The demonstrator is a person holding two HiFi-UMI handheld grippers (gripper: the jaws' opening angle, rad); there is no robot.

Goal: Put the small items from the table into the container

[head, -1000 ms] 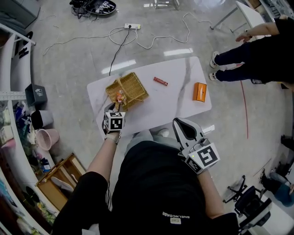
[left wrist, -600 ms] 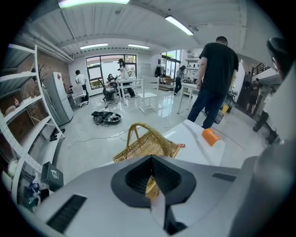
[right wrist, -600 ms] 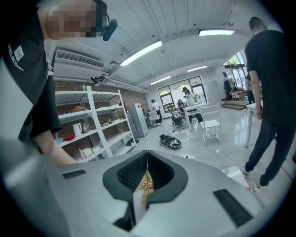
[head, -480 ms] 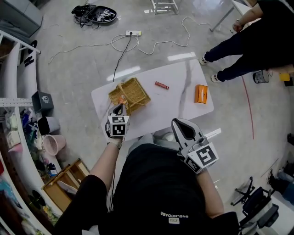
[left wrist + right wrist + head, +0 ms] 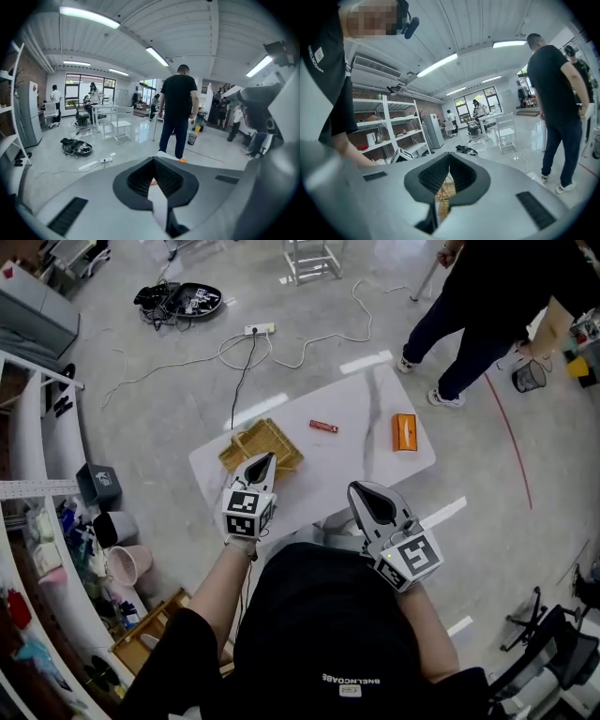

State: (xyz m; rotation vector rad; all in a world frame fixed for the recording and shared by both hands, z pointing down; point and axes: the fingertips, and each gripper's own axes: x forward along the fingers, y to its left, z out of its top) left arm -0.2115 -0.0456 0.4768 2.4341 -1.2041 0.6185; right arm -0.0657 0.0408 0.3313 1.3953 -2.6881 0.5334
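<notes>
Left gripper (image 5: 265,458), fingers closed on nothing, hangs clear above the wicker basket (image 5: 246,443), presumably free for another pick; right gripper (image 5: 361,491) likewise closed, empty. Red item (image 5: 323,427) and orange box (image 5: 405,431) lie on the table (image 5: 361,460), not yet collected

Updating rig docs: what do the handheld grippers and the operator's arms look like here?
The left gripper and right gripper have pale grey, tapering shells with black ribbed pads. Each carries a cube of black-and-white square markers at the rear. No cables visible. The person wears a black short-sleeved T-shirt.
</notes>
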